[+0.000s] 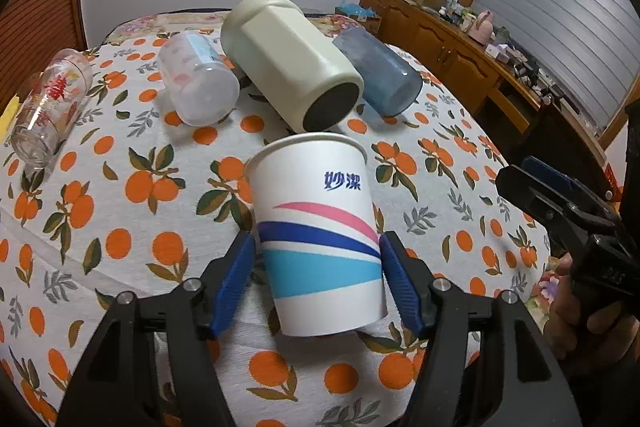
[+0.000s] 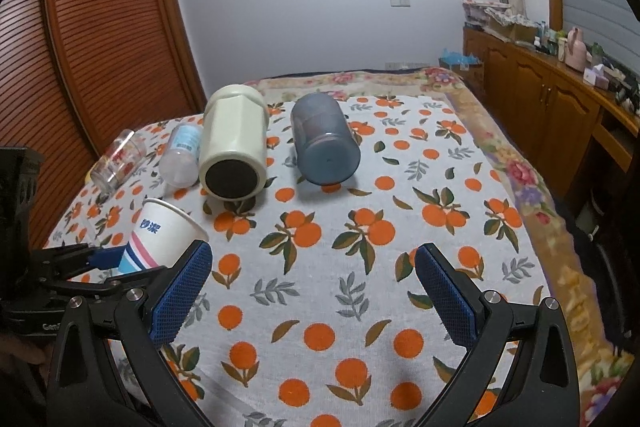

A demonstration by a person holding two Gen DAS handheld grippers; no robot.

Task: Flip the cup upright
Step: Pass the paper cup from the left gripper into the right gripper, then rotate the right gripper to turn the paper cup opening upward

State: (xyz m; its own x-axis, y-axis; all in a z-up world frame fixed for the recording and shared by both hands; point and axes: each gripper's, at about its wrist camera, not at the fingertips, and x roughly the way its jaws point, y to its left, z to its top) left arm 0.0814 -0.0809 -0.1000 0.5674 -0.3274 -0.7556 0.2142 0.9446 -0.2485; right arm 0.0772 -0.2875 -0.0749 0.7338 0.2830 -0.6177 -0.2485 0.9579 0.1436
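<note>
A white paper cup (image 1: 320, 239) with pink, navy and cyan stripes stands almost upright, mouth up, between the blue pads of my left gripper (image 1: 318, 259). The pads touch its lower sides, so the gripper is shut on it. The cup also shows at the left of the right wrist view (image 2: 162, 239), held by the left gripper (image 2: 108, 263). My right gripper (image 2: 312, 267) is open and empty above the cloth; it also shows at the right edge of the left wrist view (image 1: 560, 199).
Behind the paper cup lie a cream mug (image 1: 292, 63), a blue tumbler (image 1: 380, 75), a frosted clear cup (image 1: 196, 79) and a printed glass (image 1: 48, 107), all on their sides on the orange-print cloth (image 2: 360, 219). A wooden cabinet (image 2: 552, 115) stands at the right.
</note>
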